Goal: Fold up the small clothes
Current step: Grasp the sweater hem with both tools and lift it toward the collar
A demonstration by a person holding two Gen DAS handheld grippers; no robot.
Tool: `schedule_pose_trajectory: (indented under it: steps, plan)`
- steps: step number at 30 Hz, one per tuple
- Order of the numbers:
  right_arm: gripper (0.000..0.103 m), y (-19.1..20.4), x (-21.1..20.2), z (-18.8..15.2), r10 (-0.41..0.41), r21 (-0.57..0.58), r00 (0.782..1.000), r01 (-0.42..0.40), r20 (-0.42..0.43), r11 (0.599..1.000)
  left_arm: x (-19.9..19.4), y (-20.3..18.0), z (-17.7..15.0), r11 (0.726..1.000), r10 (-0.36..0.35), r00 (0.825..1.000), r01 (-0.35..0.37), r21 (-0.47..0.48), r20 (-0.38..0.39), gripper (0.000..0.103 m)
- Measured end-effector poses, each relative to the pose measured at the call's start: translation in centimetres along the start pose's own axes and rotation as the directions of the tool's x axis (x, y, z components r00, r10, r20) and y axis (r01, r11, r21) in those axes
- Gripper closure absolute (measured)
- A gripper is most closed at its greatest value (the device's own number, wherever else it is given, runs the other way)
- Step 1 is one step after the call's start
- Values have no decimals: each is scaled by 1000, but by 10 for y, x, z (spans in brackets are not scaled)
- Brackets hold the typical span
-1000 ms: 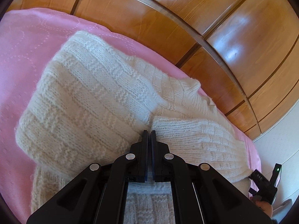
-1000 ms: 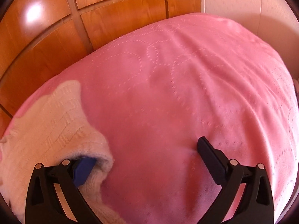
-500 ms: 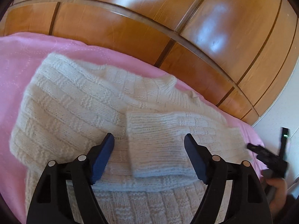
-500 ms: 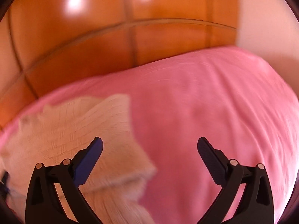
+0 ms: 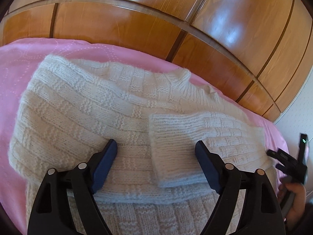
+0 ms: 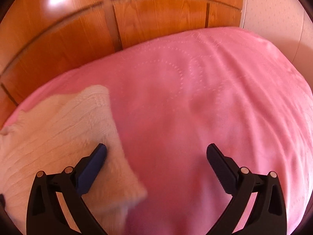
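Sweater [image 5: 82,117], cream knit, on pink bedspread [image 5: 17,58]; sleeve [image 5: 185,143] folded across body. Left gripper [image 5: 156,156]: fingers opening, sleeve cuff loose between them. Right gripper [image 6: 156,164]: fingers spread, empty. Risk: springy knit may unfold once released, or snag a finger.

Left gripper [image 5: 156,154] and right gripper [image 6: 156,160]: black forked arms, silver pivot screws, dark blue pads [image 5: 103,166]. Right of the left gripper, a dark sleeve [image 5: 305,215] showed.
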State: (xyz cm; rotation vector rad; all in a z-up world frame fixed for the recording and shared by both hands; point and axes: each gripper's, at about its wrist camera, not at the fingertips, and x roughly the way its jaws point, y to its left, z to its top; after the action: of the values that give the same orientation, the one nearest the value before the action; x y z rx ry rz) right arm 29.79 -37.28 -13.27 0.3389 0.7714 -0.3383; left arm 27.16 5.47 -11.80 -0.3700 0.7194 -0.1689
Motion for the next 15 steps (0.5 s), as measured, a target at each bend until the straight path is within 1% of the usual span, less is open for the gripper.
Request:
schedule_pose_trajectory:
  steps: [1,3,5,6,8,10,12,13,15]
  plan:
    - [2,-3,-10,-4,12,1,1000,-12,15,1000,-3,1,0,1000,-1,1000,1,-3,7,22]
    - [2,-7,-30,-15,102,-8,994,-101,30,995,-13,0,-2,1000,22,1000,-22,-6,22,22]
    - [2,-14,-48,-33,204,-15,979,-204,21,979,-25,-3,-6,998,58,998,-58,-2,28,14]
    - [2,-20,-57,-46,255,-17,967,-255,17,967,-33,-5,-10,998,65,997,-65,-5,37,14]
    - [2,-27,-67,-63,300,-18,954,-300,16,954,-45,-4,-18,998,67,997,-66,-20,42,14]
    - [2,-39,-76,-83,353,-12,936,-353,12,936,-57,-2,-30,997,64,998,-63,-36,26,14]
    - [3,-46,-80,-94,390,-6,921,-390,-5,921,-72,4,-45,997,55,998,-55,-52,5,14]
    - [7,-50,-84,-101,412,-7,911,-412,-11,911,-77,7,-50,997,54,999,-54,-62,0,14]
    - [26,-58,-94,-111,448,-15,894,-448,-14,894,-95,17,-62,995,42,999,-41,-96,8,14]
